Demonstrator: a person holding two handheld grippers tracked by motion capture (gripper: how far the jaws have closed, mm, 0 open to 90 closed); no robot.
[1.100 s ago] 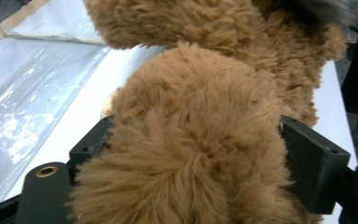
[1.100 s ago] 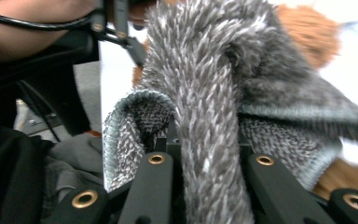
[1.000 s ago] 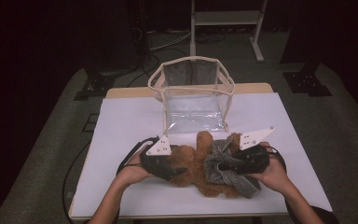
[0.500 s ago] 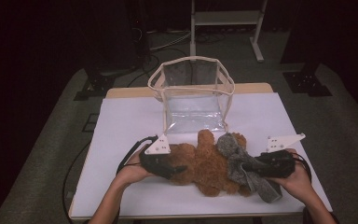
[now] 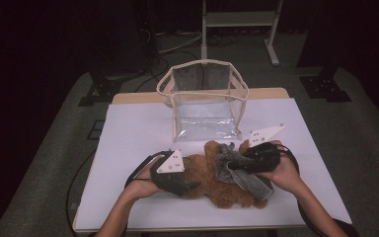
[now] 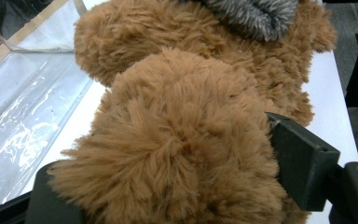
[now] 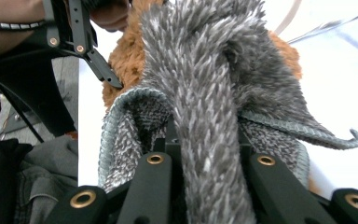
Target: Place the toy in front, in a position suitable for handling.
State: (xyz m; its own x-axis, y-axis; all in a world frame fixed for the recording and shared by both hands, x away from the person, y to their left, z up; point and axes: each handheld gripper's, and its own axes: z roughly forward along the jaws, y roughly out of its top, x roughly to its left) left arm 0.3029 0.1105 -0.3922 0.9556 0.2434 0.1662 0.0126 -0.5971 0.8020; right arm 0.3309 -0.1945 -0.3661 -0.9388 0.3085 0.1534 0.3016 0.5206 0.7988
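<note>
Teddy bear of shaggy brown plush lies on the white table between your two hands, and both tools have hold of something soft. Your left gripper has its jaws around one thick, rounded part of the bear; in the left gripper view the plush bulges between the two black jaws, which press into it from either side, so the pinch is on the bear itself. Those jaws have just been closing a little on the fur. Beyond them, the rest of the bear's body stretches away, and the grey cloth sits at the far end of it.

Your right gripper has its jaws drawn tight on a fuzzy grey garment that drapes over the bear. In the right gripper view a thick fold of the grey fabric runs straight up from between the jaws, with its ribbed hem curling off to either side of them and brown fur showing just behind it. The left gripper appears farther off in that view, up and to the left of the jaws.

Past both sets of jaws, away from you, a clear plastic bag with cream trim stands upright and open on the table, near the bear's head but not touching your tools.
</note>
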